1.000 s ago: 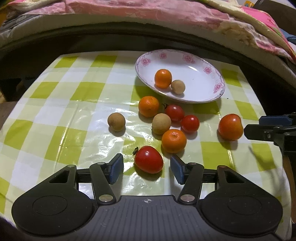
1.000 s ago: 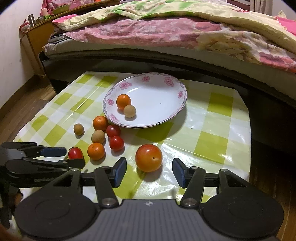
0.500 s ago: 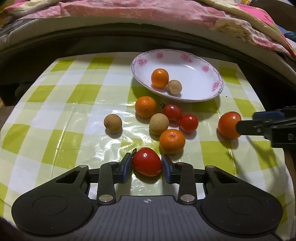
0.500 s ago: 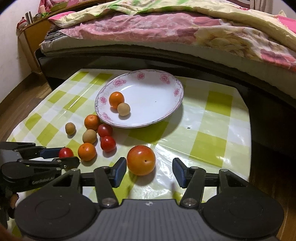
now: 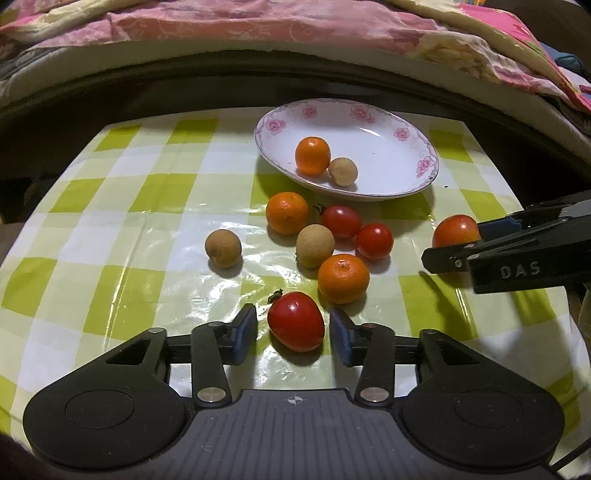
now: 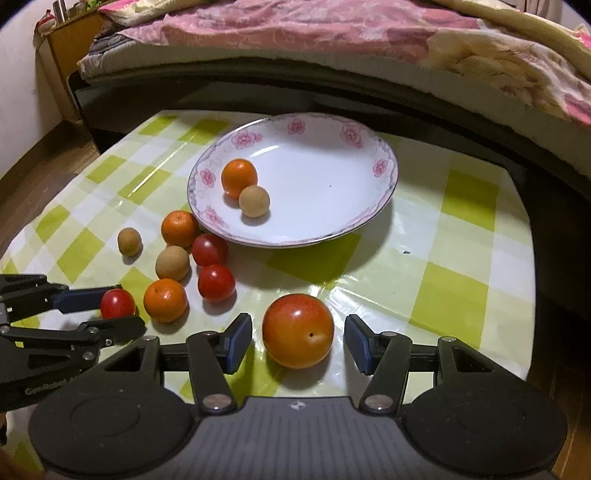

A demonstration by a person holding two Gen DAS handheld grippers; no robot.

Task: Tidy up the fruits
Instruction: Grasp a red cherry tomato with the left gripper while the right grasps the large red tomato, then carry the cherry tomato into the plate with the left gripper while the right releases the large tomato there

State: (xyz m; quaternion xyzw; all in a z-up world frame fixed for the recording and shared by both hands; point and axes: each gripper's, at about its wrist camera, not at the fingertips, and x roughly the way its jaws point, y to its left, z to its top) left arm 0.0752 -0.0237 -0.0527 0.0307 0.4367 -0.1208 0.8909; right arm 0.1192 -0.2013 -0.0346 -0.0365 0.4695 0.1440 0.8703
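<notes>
A flowered white plate (image 5: pixel 384 155) (image 6: pixel 325 177) holds an orange (image 5: pixel 312 155) and a longan (image 5: pixel 342 171). Several oranges, longans and cherry tomatoes lie loose on the checked cloth in front of it. A small red tomato (image 5: pixel 295 321) with a stem sits on the cloth between my left gripper's (image 5: pixel 293 326) jaws. The jaws are opening, with a gap on each side of it. A large orange-red tomato (image 6: pixel 297 330) rests on the cloth between my right gripper's (image 6: pixel 298 334) open jaws, untouched by either pad.
The green-and-white checked cloth (image 5: pixel 110 258) covers a low table beside a bed with a pink quilt (image 6: pixel 332 33). The bed's dark frame runs along the table's far side. Wooden floor (image 6: pixel 33 162) and a wooden cabinet (image 6: pixel 66 48) lie to the left.
The left jaws closed onto the small tomato half a second ago and have since parted from it. The right gripper came lower and closer, so the large tomato now sits between its jaws.
</notes>
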